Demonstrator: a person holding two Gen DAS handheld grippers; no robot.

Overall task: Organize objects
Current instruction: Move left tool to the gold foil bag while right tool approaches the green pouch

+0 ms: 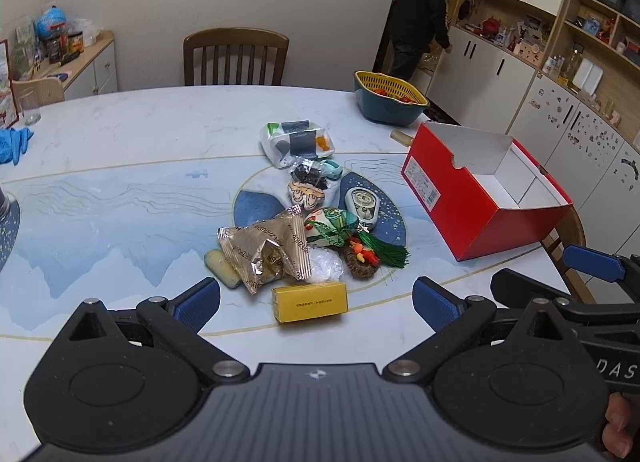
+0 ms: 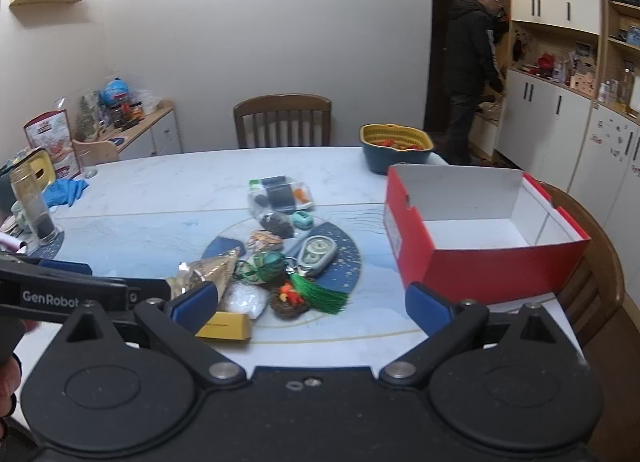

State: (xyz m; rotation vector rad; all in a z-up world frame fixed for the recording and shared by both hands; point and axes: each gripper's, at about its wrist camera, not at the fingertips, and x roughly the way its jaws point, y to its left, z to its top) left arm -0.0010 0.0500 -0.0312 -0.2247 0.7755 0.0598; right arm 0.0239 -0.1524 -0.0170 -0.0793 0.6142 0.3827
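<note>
Left gripper & right gripper: jaws wide, nothing held, both tilted down over the pile, prob. lining up a first pick. Nearest is a small yellow cardboard box, then a crinkled gold foil snack pack & green-tasselled fabric sachet, all heaped mid-table. Empty red cardboard box w/ white inside sits open to the right, likely the bin.
</note>
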